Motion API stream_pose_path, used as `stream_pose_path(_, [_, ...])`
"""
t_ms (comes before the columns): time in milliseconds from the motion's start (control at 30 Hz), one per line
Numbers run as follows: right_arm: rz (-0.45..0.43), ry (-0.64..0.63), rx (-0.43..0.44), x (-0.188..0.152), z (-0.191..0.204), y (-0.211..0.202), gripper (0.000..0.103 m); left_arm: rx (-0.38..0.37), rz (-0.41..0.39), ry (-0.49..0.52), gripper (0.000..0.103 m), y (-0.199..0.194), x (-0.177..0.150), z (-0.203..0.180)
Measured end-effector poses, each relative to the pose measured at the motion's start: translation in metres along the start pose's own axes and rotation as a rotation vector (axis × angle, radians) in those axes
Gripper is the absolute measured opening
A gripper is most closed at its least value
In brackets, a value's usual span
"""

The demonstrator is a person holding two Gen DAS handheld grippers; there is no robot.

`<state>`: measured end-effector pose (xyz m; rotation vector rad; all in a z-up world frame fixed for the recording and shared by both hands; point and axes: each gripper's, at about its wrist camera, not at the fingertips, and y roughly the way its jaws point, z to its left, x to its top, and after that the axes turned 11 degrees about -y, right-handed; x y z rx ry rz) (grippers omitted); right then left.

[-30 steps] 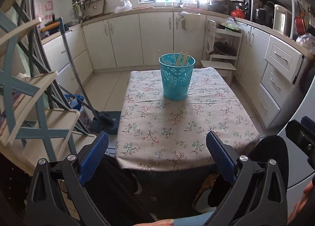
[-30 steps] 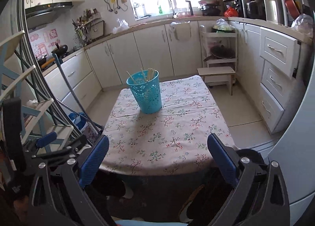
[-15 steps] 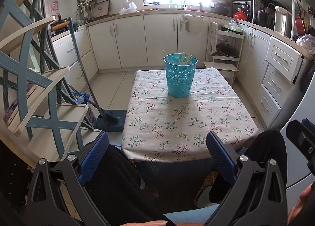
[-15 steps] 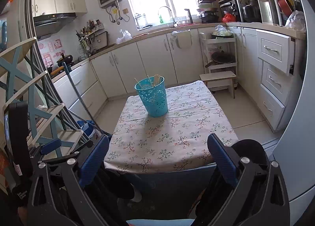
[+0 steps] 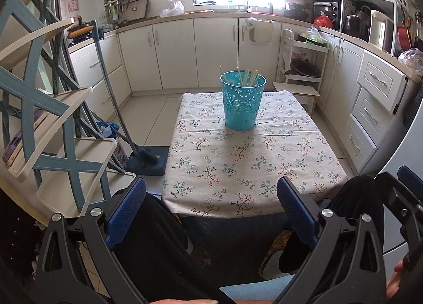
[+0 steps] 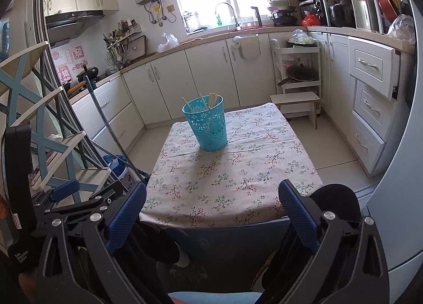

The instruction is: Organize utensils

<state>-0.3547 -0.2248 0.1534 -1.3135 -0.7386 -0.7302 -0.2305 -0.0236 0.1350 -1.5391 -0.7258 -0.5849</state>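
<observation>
A teal perforated basket (image 5: 242,103) (image 6: 207,125) stands upright toward the far end of a table with a floral cloth (image 5: 248,161) (image 6: 232,169). Several pale chopsticks (image 5: 249,76) (image 6: 212,99) stick up out of it. My left gripper (image 5: 211,200) is open and empty, held back from the table's near edge above the person's dark-clothed legs. My right gripper (image 6: 211,203) is also open and empty, likewise short of the near edge. The left gripper's body (image 6: 79,198) shows at the lower left of the right wrist view.
A blue and cream folding rack (image 5: 53,124) stands at the left. A mop (image 5: 124,129) leans beside the table with its head on the floor. White cabinets (image 5: 216,52) and drawers (image 5: 375,103) ring the room. A small stool (image 6: 296,103) sits behind the table.
Both grippers have pulled back and risen away from the table, so the basket looks smaller and farther. Both stay open and empty.
</observation>
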Motion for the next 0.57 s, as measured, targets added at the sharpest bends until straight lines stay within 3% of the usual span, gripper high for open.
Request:
stream_pose_path(167, [0.005, 0.003, -0.001, -0.001, -0.003, 0.003, 0.096, -0.019, -0.015, -0.009, 0.095, 0.001, 0.0, 0.001])
stream_pose_path(567, [-0.021, -0.011, -0.025, 0.001, -0.005, 0.004, 0.096, 0.026, -0.021, 0.022, 0.095, 0.011, 0.001, -0.008])
